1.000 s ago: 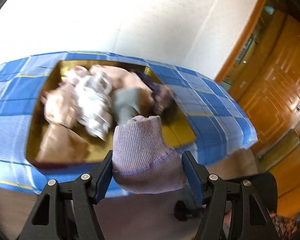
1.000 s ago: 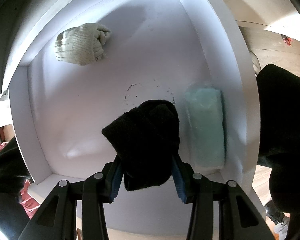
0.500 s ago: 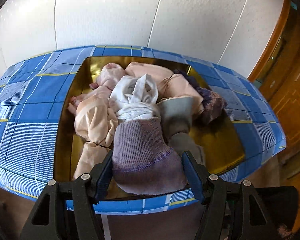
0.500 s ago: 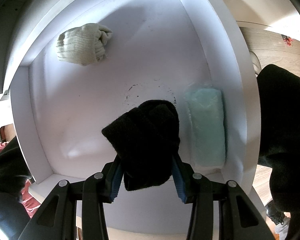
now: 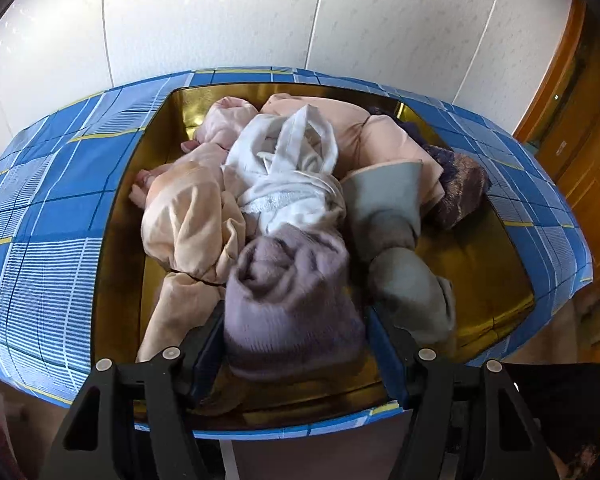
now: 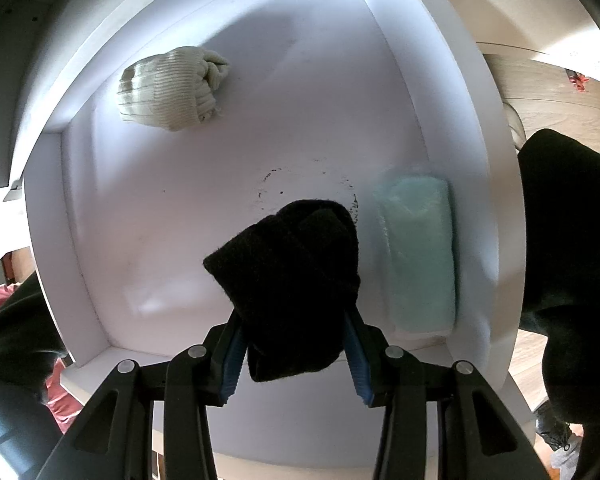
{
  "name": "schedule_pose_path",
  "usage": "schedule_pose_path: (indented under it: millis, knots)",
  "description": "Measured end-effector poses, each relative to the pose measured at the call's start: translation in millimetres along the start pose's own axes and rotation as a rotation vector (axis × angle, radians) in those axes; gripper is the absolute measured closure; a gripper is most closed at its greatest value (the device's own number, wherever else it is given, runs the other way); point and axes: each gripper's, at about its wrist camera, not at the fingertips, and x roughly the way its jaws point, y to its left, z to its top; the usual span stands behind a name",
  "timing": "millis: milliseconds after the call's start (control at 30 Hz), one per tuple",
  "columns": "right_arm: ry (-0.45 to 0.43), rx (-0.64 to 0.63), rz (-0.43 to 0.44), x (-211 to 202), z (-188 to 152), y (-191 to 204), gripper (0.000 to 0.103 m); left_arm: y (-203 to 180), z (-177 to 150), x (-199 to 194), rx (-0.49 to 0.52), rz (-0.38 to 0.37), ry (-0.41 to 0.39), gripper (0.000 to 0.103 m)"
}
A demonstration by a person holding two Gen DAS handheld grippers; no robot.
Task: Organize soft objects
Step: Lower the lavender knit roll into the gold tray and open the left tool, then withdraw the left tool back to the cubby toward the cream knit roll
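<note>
Left wrist view looks down on a table under a blue checked cloth (image 5: 52, 216), on which sits a gold tray (image 5: 496, 264) heaped with soft things: peach garments (image 5: 188, 220), a white knotted cloth (image 5: 288, 168), a grey sock (image 5: 396, 240) and a dark purple piece (image 5: 460, 192) at the far right. Low over the near part of the tray, the left gripper (image 5: 294, 320) is clamped on a rolled lilac sock (image 5: 288, 300), both pads pressing its sides.

Right wrist view shows a white box (image 6: 52, 240) from above. A cream rolled sock (image 6: 168, 88) lies in its far left corner, and a pale green folded cloth (image 6: 420, 256) lies along its right wall. The right gripper (image 6: 296, 332) squeezes a black sock (image 6: 292, 280), hanging above the box floor just beside the green cloth.

Judging by the sorted items, the box is where rolled pieces go, and the black sock seems about to be let go. It may unroll when released, since nothing but the pads keeps it bundled, or land on the green cloth. The lilac roll hangs close to the heap; its loose end could snag the grey sock or peach fabric and drag them over the tray's rim.
</note>
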Motion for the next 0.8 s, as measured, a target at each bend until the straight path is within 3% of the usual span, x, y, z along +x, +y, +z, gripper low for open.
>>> schedule_pose_path:
  millis: [167,233,333,467,567,667,800]
  knots:
    - [0.001,0.0,0.003,1,0,0,0.059,6,4,1,-0.009,0.007,-0.007,0.034]
    - [0.0,-0.002,0.007,0,1,1,0.059,7,2,-6,-0.021,-0.009,-0.033,0.025]
    - [-0.001,-0.004,0.009,0,1,1,0.059,9,-11,-25,-0.047,0.005,-0.129,0.008]
    - [-0.004,-0.001,0.012,-2,0,-2,0.059,10,-35,-58,-0.062,0.043,-0.311,0.004]
    - [-0.011,0.001,0.016,-5,1,-3,0.059,8,-56,-72,-0.077,0.034,-0.396,0.001]
    - [-0.013,0.0,0.014,-6,1,-3,0.059,2,-84,-72,-0.079,-0.022,-0.414,0.001]
    - [-0.017,0.006,0.018,-8,0,-6,0.059,-17,-102,-50,-0.053,-0.073,-0.323,0.001]
